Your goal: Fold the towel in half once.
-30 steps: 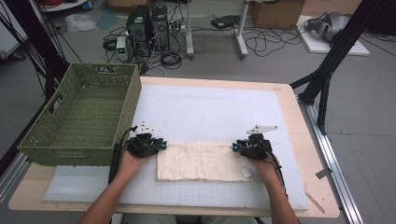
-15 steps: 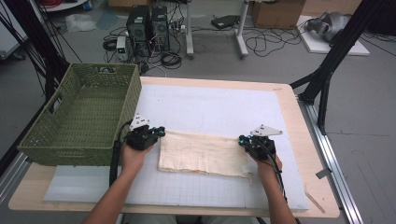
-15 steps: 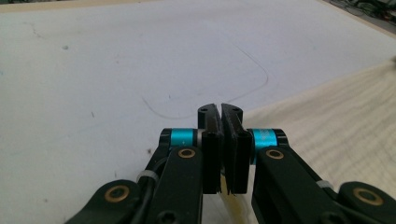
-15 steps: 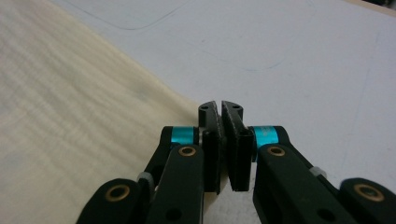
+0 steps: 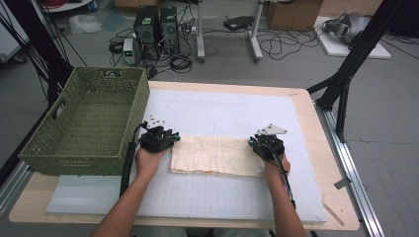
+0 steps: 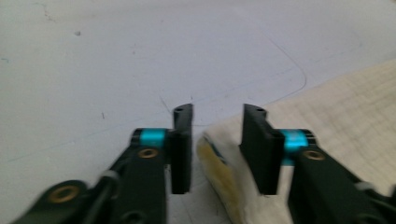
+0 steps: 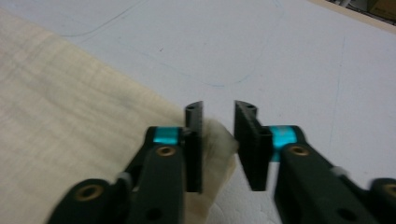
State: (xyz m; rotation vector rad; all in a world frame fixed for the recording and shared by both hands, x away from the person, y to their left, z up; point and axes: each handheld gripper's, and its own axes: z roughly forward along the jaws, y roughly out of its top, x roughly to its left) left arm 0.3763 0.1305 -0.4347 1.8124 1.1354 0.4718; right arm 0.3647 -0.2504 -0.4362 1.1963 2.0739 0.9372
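fingers (image 6: 183,140) parted both sides | cloth (image 5: 217,155) corner between, seemingly loose | basket (image 5: 84,123) left

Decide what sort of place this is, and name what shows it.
Probably a lab or workshop: computer towers and loose cables on the bare floor, and a black frame by the table.

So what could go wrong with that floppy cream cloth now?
Both grippers have their jaws apart around the corners of the folded cream cloth. The left gripper has a rolled-up corner between its jaws, so closing there may grab a bunch and spoil the fold. At the right gripper just a small tip of cloth pokes in, so it might slip out.
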